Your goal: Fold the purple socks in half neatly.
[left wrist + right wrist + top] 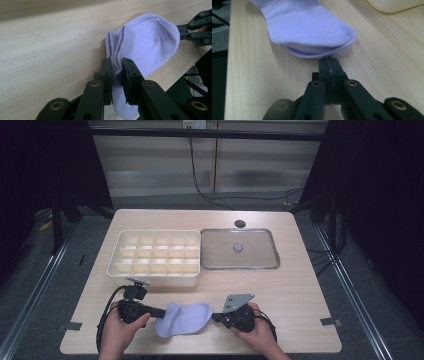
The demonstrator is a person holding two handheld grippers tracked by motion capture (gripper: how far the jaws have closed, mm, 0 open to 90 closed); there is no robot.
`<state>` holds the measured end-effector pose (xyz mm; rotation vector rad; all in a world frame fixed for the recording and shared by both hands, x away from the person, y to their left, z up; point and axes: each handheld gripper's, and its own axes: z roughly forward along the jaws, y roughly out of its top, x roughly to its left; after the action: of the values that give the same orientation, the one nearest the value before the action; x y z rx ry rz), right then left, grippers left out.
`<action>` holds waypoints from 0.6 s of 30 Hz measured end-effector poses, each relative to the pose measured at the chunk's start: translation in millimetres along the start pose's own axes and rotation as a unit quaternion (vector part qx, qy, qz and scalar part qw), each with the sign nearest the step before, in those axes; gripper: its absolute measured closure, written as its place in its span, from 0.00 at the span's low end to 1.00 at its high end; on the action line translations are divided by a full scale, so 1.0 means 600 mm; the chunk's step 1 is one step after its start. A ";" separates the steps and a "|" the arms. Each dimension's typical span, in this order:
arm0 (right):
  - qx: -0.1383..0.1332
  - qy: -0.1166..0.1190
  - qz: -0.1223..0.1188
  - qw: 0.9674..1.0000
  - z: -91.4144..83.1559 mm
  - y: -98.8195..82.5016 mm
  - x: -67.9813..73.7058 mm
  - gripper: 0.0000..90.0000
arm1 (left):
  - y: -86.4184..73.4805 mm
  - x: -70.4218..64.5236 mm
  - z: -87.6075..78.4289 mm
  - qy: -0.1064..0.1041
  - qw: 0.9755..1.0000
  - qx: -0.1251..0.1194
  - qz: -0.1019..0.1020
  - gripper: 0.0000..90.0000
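A lavender sock [182, 318] lies flat near the table's front edge, between the two grippers. My left gripper [161, 311] comes in from the left and is shut on the sock's ribbed cuff; in the left gripper view the jaws [116, 63] pinch the folded cuff of the sock [150, 47]. My right gripper [215, 316] sits at the sock's toe end. In the right gripper view its jaws [329, 61] are pressed flat together with nothing between them, the tips right at the edge of the sock [312, 30]. The right gripper [195, 30] also shows beyond the toe.
A cream divider box [155, 280] with several empty compartments stands behind the sock. To its right lies a clear rectangular lid [240, 267] with a small knob. A dark round hole [240, 223] sits at the table's back. The table's front edge runs just under the hands.
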<state>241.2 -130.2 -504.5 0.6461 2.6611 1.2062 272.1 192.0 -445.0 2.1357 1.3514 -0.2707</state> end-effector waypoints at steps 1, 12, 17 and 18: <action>0.001 -0.005 0.000 1.000 -0.001 0.000 -0.001 1.00 | 0.000 0.000 0.000 0.000 1.000 0.000 0.000 0.88; 0.003 -0.031 0.016 0.999 0.004 0.006 -0.018 1.00 | 0.006 -0.002 0.003 0.003 1.000 0.005 0.001 0.88; 0.009 -0.034 0.014 0.999 0.005 0.008 -0.026 1.00 | 0.007 0.003 0.000 0.003 1.000 0.010 0.000 0.88; 0.004 -0.032 0.016 0.999 0.006 0.007 -0.030 1.00 | 0.006 0.004 0.000 0.002 1.000 0.011 0.001 0.88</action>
<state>259.9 -133.3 -504.5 0.7200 2.6125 1.1639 276.4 192.5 -444.5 2.1562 1.3556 -0.2822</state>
